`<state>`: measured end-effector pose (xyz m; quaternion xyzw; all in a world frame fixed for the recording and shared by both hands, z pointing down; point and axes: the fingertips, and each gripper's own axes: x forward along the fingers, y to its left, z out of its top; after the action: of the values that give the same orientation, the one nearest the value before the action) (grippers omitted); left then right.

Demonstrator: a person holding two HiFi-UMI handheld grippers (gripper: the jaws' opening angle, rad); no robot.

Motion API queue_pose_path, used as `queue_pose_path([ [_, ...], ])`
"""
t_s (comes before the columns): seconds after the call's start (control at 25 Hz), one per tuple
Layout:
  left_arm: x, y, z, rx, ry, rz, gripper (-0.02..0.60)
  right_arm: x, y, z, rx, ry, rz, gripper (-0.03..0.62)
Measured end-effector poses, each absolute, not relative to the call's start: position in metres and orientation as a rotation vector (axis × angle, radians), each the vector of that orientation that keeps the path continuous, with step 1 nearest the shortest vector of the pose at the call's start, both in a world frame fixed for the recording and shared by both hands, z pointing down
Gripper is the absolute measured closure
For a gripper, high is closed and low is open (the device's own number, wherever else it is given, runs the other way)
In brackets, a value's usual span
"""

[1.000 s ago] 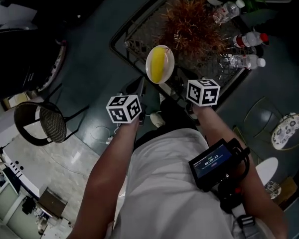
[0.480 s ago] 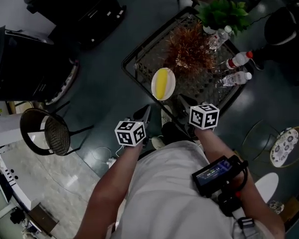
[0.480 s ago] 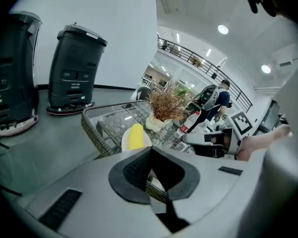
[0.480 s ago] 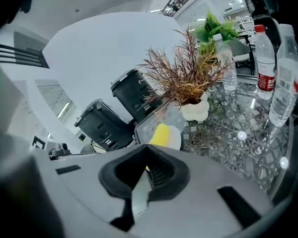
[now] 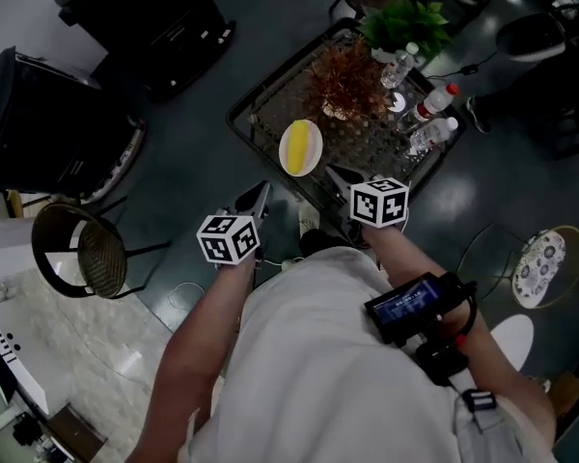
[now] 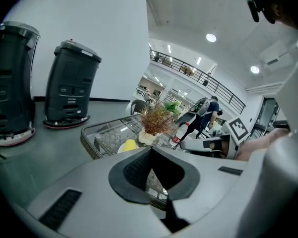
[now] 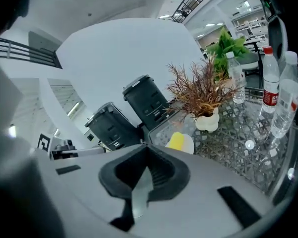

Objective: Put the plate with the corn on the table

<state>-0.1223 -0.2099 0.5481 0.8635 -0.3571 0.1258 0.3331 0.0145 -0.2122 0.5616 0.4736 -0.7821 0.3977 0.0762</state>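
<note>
Left tongs [image 6: 150, 148] show their jaws closed tip to tip in the left gripper view, with nothing between them. Right tongs [image 7: 146, 146] are the same in the right gripper view: jaws together, holding nothing. In the head view both are held low in front of the person, near the table's close edge and clear of it, the left one over the dark floor.

At the far left stand two black machines [image 5: 48, 128], and below them is a round wicker chair [image 5: 80, 251]. Further right is the table [image 5: 266, 122], which has a wicker rim and a glass top. The plate [image 5: 300, 149] rests on that top near the close edge, and the yellow corn [image 5: 301, 146] lies lengthwise on it. Neither pair of tongs touches the plate.

Behind the plate is a dried reddish plant [image 5: 344, 73] in a white pot. Right of that stand three water bottles [image 5: 430, 134], and a green plant [image 5: 406, 22] sits at the far corner. A black device [image 5: 408, 308] with a lit screen is strapped to the person's right forearm.
</note>
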Motion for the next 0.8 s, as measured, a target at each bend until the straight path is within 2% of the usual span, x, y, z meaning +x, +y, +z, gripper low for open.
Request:
queue_pose_path([
  [0.8, -0.141, -0.110, 0.498, 2.394, -0.905, 0.257, 0.574, -0.013, -0.120, 0.494, 1.353, -2.558, 1.076, 0.585],
])
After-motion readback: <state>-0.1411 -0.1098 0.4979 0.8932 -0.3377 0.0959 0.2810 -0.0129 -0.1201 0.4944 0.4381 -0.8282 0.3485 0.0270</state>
